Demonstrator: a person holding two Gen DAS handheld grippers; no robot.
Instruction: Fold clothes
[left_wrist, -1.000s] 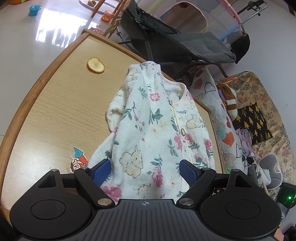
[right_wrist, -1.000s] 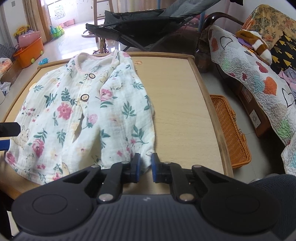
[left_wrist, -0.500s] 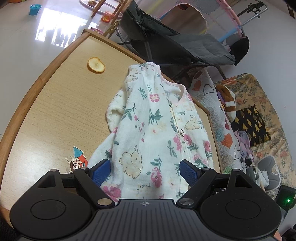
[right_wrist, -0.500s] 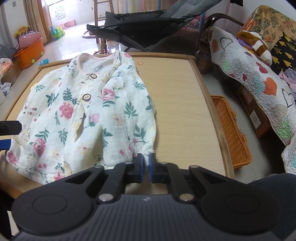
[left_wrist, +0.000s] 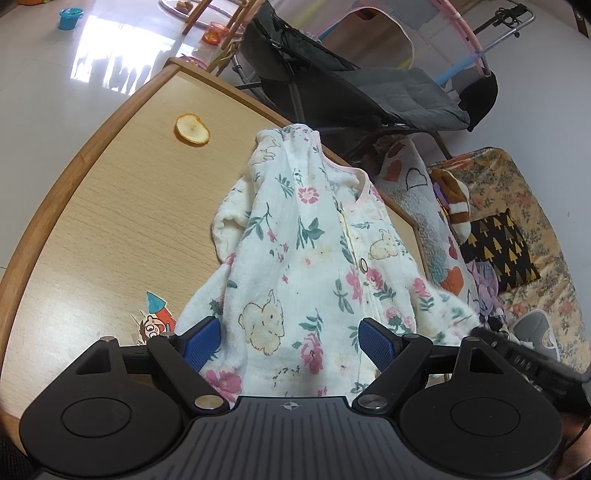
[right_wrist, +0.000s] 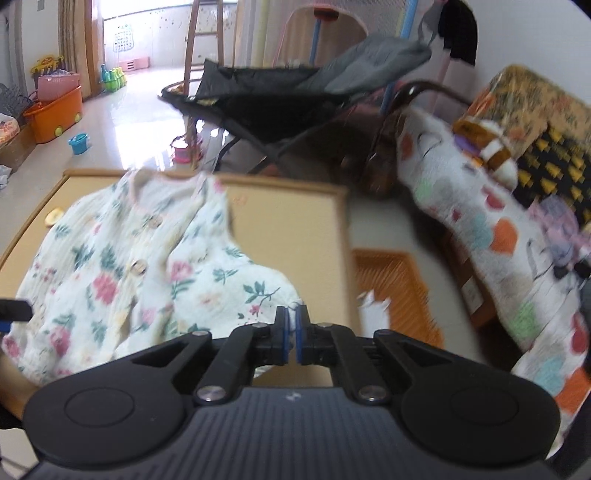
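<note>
A small floral baby cardigan, white muslin printed with pink flowers, green leaves and pale rabbits, lies spread on a wooden table with a raised brown rim, its pink-trimmed neckline toward the far edge and its buttoned front facing up. The left gripper hovers low over the near hem with its blue pads wide apart, the cloth showing between them but neither pad pressing on it, so it grips nothing. The right gripper is clenched on the cardigan's sleeve end, a pinch of white fabric caught between the closed blue pads; the sleeve rises from the table toward the pads, lifted clear of the wood. The right wrist view is blurred, so the exact fold of the cloth at the pads cannot be made out. On the table beside the garment lie a dried fruit slice, well apart toward the far left, and a cartoon sticker touching or just under the near left hem. Beyond the table stand a dark folding stroller, a heart-patterned quilt draped over a sofa, and an orange woven basket on the floor.
</note>
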